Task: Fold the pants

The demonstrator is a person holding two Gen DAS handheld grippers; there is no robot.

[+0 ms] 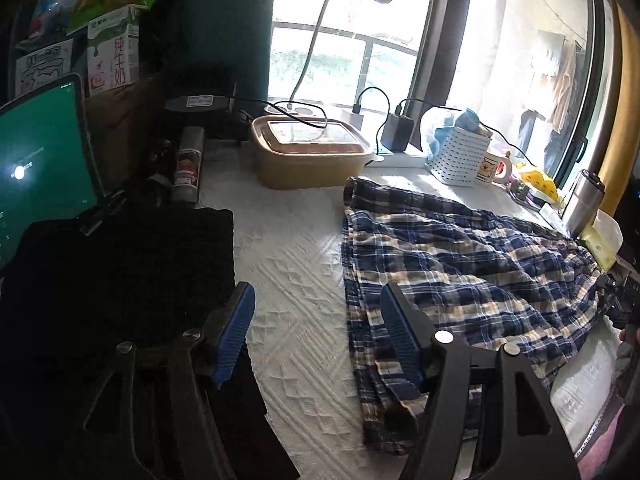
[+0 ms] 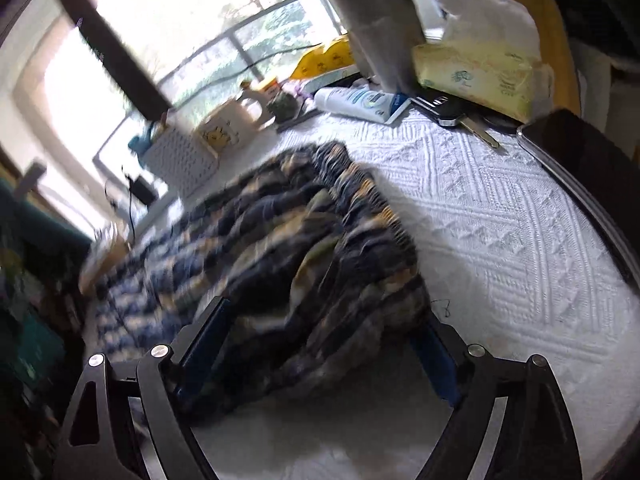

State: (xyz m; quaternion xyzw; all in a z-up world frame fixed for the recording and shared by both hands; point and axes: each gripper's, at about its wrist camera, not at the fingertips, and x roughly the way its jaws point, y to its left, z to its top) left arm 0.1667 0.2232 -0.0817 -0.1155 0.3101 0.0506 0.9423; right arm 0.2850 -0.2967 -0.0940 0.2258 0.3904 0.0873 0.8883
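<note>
Both grippers, left (image 1: 318,332) and right (image 2: 320,344), are showing black linkage arms, silver rivets, ribbed blue pads (image 1: 236,332).

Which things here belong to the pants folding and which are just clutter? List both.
For the job: plaid pants, left gripper, right gripper.

Lying about: black cloth, tablet, food box, mug, tissue pack, key.
</note>
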